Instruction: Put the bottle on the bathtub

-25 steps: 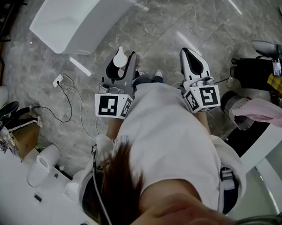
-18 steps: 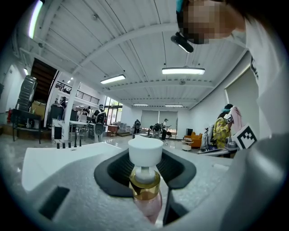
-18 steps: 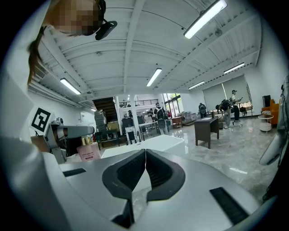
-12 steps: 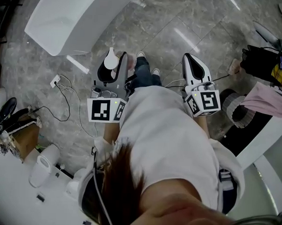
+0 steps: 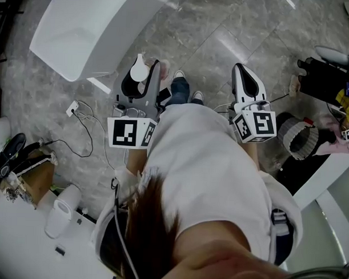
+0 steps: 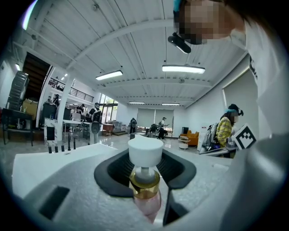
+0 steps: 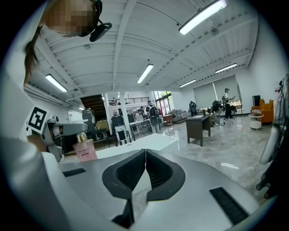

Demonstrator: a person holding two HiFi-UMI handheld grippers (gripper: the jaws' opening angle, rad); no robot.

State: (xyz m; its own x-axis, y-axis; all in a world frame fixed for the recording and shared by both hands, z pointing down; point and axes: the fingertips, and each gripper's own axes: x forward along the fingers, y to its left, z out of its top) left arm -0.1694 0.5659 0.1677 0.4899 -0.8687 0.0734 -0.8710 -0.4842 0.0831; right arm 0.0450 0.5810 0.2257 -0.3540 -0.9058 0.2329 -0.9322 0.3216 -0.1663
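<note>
The bottle [image 5: 139, 73] has a white cap, a gold collar and a pink body [image 6: 145, 180]. My left gripper [image 5: 143, 78] is shut on it and holds it upright, level over the floor. In the left gripper view the cap stands up between the black pads of the left gripper [image 6: 145, 158]. The white bathtub [image 5: 81, 30] lies ahead and to the left, a short way beyond the bottle. My right gripper [image 5: 241, 67] is shut with nothing in it; its pads meet in the right gripper view [image 7: 145, 151]. That view also shows the bottle [image 7: 85, 149] and the bathtub [image 7: 135, 146].
A plug and cables [image 5: 72, 109] lie on the marble floor left of me. A black bag [image 5: 325, 81] and a round basket [image 5: 300, 137] stand at the right. A white appliance [image 5: 60, 209] sits at lower left. My shoes [image 5: 185, 88] show between the grippers.
I have stepped toward the bathtub, which now lies closer to the left gripper. Both grippers moved forward with me. The bottle stays gripped.
</note>
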